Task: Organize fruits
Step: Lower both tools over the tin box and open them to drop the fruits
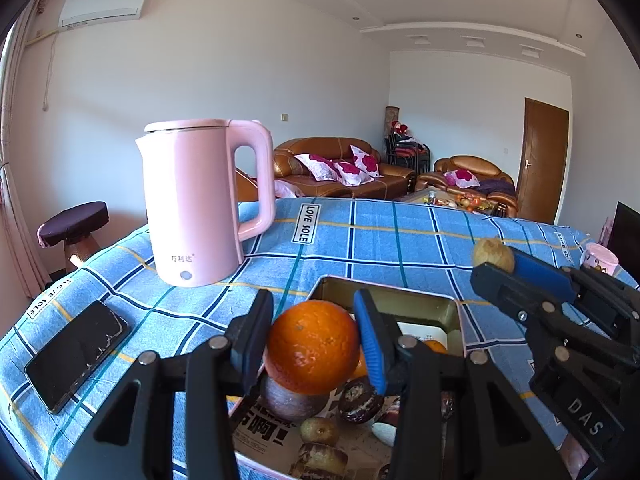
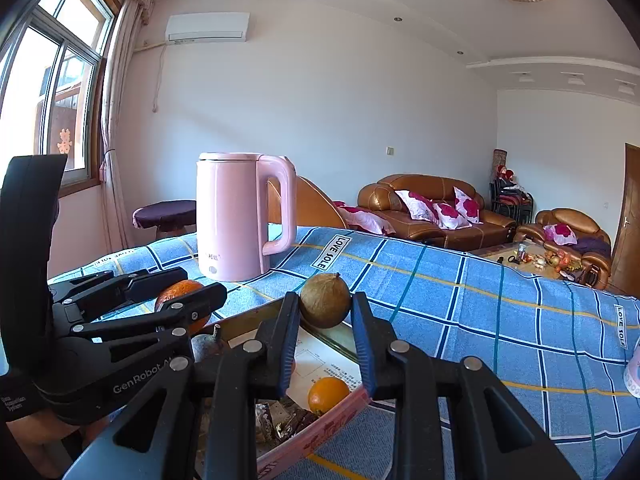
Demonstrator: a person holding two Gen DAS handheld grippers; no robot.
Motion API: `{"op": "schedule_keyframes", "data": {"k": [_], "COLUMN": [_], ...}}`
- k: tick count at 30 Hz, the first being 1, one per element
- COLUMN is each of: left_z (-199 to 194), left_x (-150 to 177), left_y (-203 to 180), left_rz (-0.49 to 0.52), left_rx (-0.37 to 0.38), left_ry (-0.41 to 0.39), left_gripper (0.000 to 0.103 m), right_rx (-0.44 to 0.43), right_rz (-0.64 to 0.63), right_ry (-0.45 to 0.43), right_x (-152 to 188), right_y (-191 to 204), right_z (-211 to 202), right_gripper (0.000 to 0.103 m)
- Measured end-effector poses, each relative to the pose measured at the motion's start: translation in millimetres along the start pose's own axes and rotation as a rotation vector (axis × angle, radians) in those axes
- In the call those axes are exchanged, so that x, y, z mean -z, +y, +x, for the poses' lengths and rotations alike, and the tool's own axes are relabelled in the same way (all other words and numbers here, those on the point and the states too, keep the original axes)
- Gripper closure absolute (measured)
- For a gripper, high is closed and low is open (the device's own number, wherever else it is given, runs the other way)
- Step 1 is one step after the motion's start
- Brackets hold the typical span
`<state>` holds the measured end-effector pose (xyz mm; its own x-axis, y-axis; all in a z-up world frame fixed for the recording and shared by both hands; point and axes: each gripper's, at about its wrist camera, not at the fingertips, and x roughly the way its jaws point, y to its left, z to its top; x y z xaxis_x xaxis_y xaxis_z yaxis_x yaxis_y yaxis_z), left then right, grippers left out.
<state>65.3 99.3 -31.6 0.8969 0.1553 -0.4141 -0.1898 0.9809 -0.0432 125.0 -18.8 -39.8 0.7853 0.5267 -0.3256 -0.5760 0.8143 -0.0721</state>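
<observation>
Both tongs are carrying fruit above the open tin (image 1: 448,308), presumably for sorting: the left gripper (image 1: 316,340) is clamped on an orange (image 1: 312,346), the right gripper (image 2: 326,320) on a brown kiwi-like fruit (image 2: 325,300) between its pads

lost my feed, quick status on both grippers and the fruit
Left gripper shut on orange. Right gripper shut on brown fruit. Both above tin box. Nothing blocking.
</observation>
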Motion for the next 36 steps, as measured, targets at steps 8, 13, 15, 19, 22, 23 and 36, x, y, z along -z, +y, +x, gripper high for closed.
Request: {"op": "schedule_keyframes", "data": {"k": [8,13,15,19,22,23,36], "left_z": [9,18,23,28,31,32,37], "left_x": [-1,-2,0,2,3,3,5], "left_y": [3,4,6,7,6,6,2], "left_rz": [0.009,0.02,0.019,0.023,0.027,0.029,0.06], "left_rx": [-0.004,-0.015,-0.019,-0.026,-0.029,-0.031,-0.07], "left_ry": [0.023,0.048,0.065,0.076,0.084,0.087,0.108], "left_gripper": [0.059,0.059,0.059,0.059,0.059,0.059,0.049], "right_rx": [-0.014,-0.021,-0.022,-0.02,-0.019,-0.019,-0.048], "right_rz": [0.011,0.011,0.007,0.005,0.008,0.008,0.029], "right_ry": [0.034,0.064,0.081,0.107,0.12,0.127,0.254], "right_x": [0,4,7,11,13,14,20], "right_y": [4,7,9,10,10,10,5], "right_z": [15,28,34,42,47,49,70], "right_gripper": [0.075,0.075,0.075,0.075,0.075,0.075,0.074]}}
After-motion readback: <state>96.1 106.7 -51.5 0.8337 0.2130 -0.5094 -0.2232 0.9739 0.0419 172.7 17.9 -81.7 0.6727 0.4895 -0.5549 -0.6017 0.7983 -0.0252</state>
